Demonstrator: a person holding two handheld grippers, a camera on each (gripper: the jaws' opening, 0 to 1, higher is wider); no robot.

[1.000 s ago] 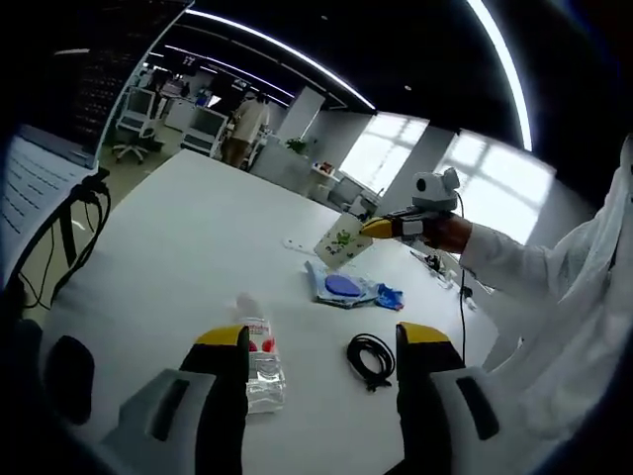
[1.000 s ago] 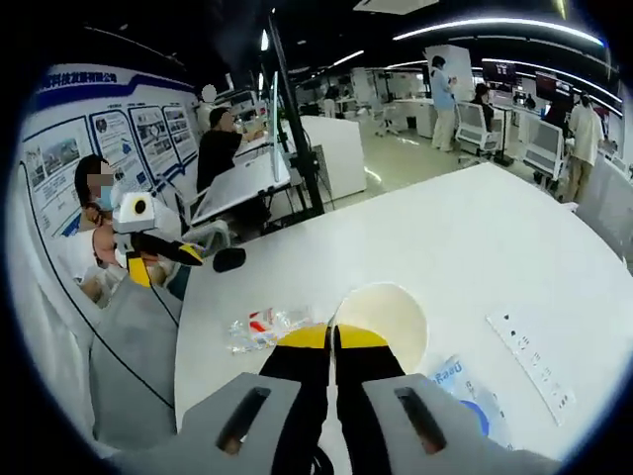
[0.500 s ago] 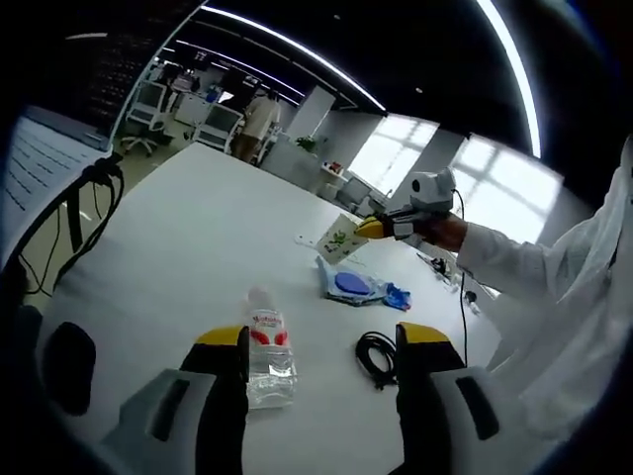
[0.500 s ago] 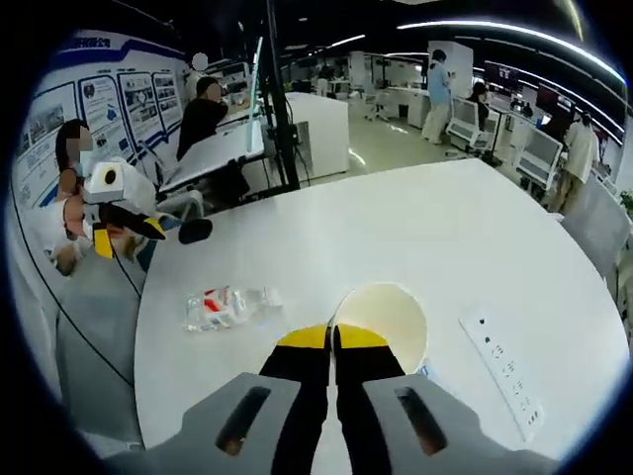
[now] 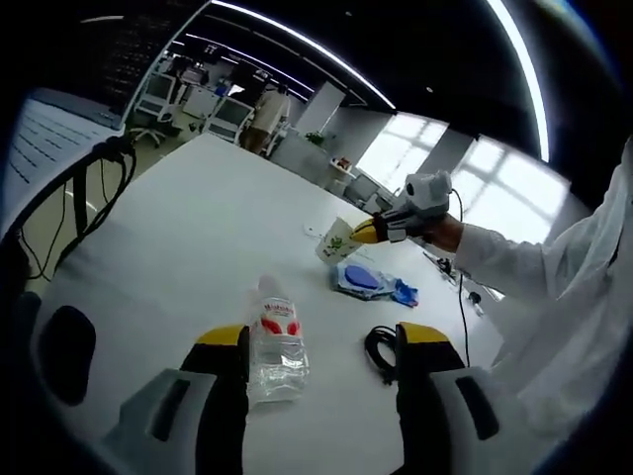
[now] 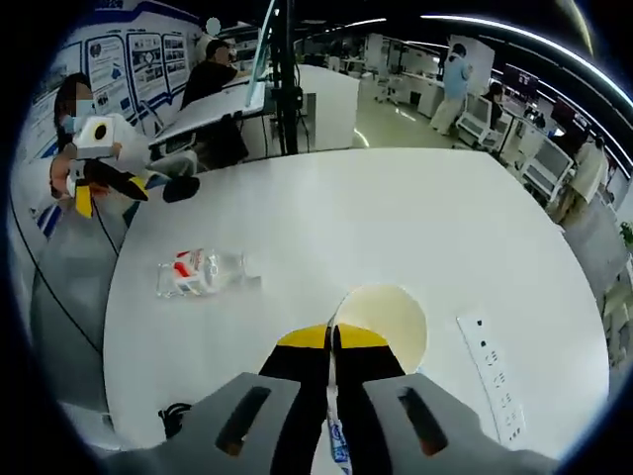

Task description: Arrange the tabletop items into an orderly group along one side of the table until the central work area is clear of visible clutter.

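Observation:
A clear plastic bottle (image 5: 277, 342) with a red label lies on the white table (image 5: 188, 237), just ahead of my open left gripper (image 5: 323, 341), near its left jaw. My right gripper (image 5: 364, 235) is shut on the rim of a paper cup (image 5: 336, 241) with a green print, held above the table. In the right gripper view the cup's pale inside (image 6: 388, 315) sits right ahead of my right gripper (image 6: 331, 338). The bottle (image 6: 198, 272) lies to the left, and the left gripper (image 6: 107, 182) hangs beyond it.
A blue packet (image 5: 368, 280) and a coiled black cable (image 5: 381, 352) lie to the right of the bottle. A white strip (image 6: 492, 378) lies flat beside the cup. A white sleeve (image 5: 554, 297) fills the right. A black stand (image 5: 89, 188) rises at the table's left edge.
My right gripper has carried the cup left, off the blue packet, and lower over the table. The left view has drifted closer to the bottle. Both grippers keep their states.

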